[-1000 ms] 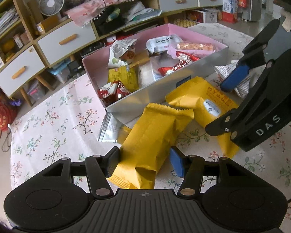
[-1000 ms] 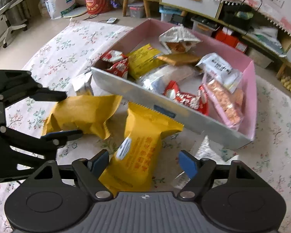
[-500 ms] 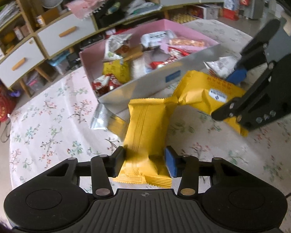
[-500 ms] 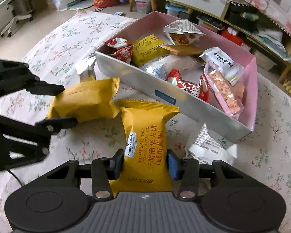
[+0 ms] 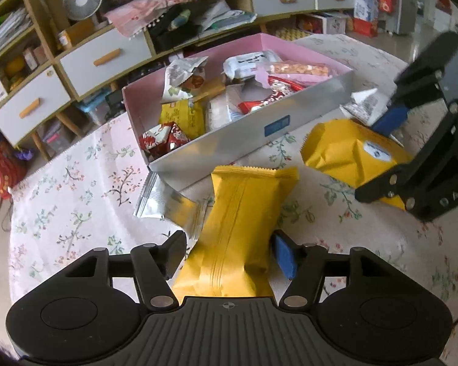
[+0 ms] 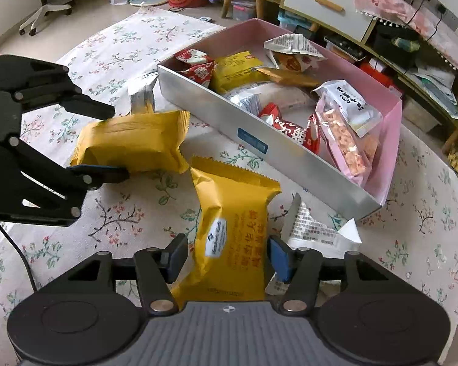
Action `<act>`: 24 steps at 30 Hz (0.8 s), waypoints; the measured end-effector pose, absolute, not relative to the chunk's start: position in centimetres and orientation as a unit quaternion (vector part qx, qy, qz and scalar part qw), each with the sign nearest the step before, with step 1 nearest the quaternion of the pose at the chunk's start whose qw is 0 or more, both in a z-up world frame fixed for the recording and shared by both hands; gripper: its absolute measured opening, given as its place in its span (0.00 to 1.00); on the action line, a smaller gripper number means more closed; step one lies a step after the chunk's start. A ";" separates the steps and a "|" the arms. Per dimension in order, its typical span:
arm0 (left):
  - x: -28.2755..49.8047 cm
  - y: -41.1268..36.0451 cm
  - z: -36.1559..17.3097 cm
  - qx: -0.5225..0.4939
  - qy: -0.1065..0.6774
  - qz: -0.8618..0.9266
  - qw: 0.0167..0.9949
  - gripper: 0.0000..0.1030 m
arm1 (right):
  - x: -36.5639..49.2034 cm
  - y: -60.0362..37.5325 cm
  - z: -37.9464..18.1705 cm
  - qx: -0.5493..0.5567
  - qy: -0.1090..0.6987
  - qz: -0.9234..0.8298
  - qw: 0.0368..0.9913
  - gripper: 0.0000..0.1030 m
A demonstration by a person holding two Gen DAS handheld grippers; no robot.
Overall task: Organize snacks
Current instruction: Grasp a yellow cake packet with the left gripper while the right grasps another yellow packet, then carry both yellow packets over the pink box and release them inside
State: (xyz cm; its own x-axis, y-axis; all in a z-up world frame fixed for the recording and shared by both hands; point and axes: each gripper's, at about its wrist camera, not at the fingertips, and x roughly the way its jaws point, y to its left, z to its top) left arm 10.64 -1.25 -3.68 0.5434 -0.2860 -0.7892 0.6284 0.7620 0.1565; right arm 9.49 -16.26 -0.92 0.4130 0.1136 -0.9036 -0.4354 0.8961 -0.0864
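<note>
Regrasping is the step in hand, by my reading: 2 yellow wafer packets lie outside the box, each between the jaws of a gripper, and neither is gripped.

The left gripper stands about half open and its jaws have just been opening. The left packet sits between them with a sliver of daylight beside each pad. It holds nothing.

The right gripper is the same: jaws partly apart, just been opening, with the right packet between them and the pads standing just off its sides.

Both packets lie on the flowered tablecloth at 6 o'clock of the box, near its silver front wall.

In the left wrist view the left packet's long axis runs from 6 to 12 o'clock. Its serrated end points at the box wall and its seamed back faces up.

In the right wrist view the right packet runs from 6 toward 11 o'clock. Its label faces up and its serrated end is toward the wall.

Next, each gripper needs to close on its packet's narrow sides, lift it over the wall and set it in a free spot (the box is already crowded, so flat-laying may take nudging).
</note>
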 end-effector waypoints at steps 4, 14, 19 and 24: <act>10.8 -1.7 -4.2 0.216 0.397 -0.266 0.851 0.60 | 10.0 -16.5 -1.4 -0.138 0.523 0.155 0.827 0.31; 10.2 -2.6 -3.8 0.207 0.393 -0.258 0.858 0.41 | 9.8 -16.5 -1.4 -0.133 0.522 0.153 0.828 0.25; 10.0 -3.0 -3.3 0.203 0.399 -0.253 0.858 0.37 | 9.3 -16.3 -0.9 -0.142 0.514 0.157 0.831 0.24; 9.2 -3.6 -2.7 0.208 0.395 -0.262 0.856 0.36 | 9.0 -16.4 -0.1 -0.144 0.504 0.162 0.836 0.23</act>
